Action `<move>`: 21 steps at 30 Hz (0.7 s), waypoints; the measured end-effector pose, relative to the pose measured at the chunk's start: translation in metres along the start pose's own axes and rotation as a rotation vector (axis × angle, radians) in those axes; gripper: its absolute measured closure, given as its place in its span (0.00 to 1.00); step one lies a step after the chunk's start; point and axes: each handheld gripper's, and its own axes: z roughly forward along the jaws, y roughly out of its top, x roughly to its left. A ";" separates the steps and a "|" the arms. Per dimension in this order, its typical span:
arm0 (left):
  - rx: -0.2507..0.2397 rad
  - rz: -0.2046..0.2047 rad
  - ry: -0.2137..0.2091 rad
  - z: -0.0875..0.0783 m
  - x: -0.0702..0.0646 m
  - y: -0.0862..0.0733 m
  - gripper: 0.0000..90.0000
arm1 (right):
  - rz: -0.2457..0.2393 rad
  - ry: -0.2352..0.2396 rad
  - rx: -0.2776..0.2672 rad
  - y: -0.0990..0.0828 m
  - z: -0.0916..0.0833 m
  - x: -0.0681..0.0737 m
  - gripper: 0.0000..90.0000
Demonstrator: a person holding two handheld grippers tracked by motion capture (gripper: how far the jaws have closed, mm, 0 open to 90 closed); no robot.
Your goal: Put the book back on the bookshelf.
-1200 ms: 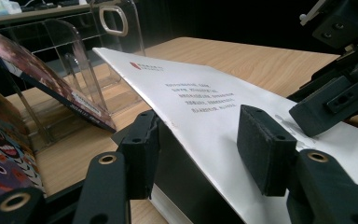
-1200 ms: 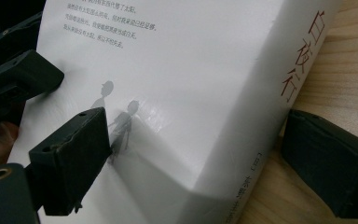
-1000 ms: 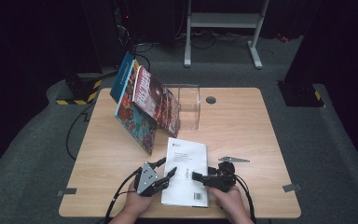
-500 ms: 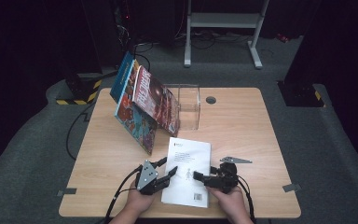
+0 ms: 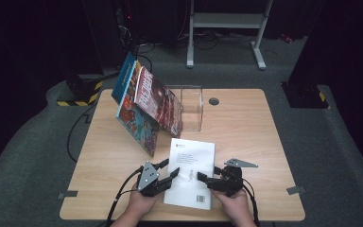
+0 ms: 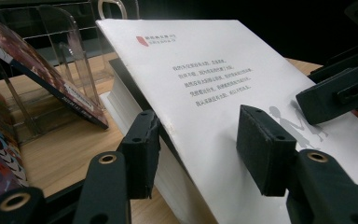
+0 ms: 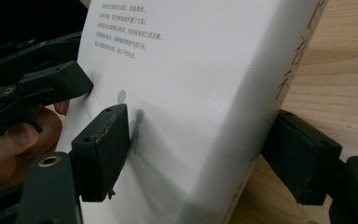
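Note:
A white book (image 5: 191,165) with printed text lies on the wooden table (image 5: 246,127), near its front edge. My left gripper (image 5: 170,167) holds the book's left edge. In the left gripper view, one pad (image 6: 140,154) sits against the page block and the other pad (image 6: 265,154) on the cover (image 6: 214,84). My right gripper (image 5: 208,173) straddles the spine side. Its jaws have just been closing with the book (image 7: 191,70) between them. One pad (image 7: 102,149) dents the cover and the other pad (image 7: 303,158) sits under the book. Each gripper is held in a hand.
Two colourful books (image 5: 146,104) lean against a clear acrylic stand (image 5: 191,106) at the back left of the table. A round cable hole (image 5: 213,100) is behind the stand. Bare wood stretches to the right. A metal frame (image 5: 227,21) stands on the floor beyond.
My right gripper's jaws have drawn in on the book's right edge. The left gripper and the book stay where they were.

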 end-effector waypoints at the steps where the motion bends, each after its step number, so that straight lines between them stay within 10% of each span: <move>1: 0.001 0.000 0.000 0.000 0.000 0.000 0.55 | -0.002 -0.001 -0.002 0.000 0.000 0.000 0.28; 21: -0.022 0.006 0.006 -0.003 -0.002 0.007 0.55 | -0.117 -0.055 -0.074 0.002 -0.010 0.013 0.32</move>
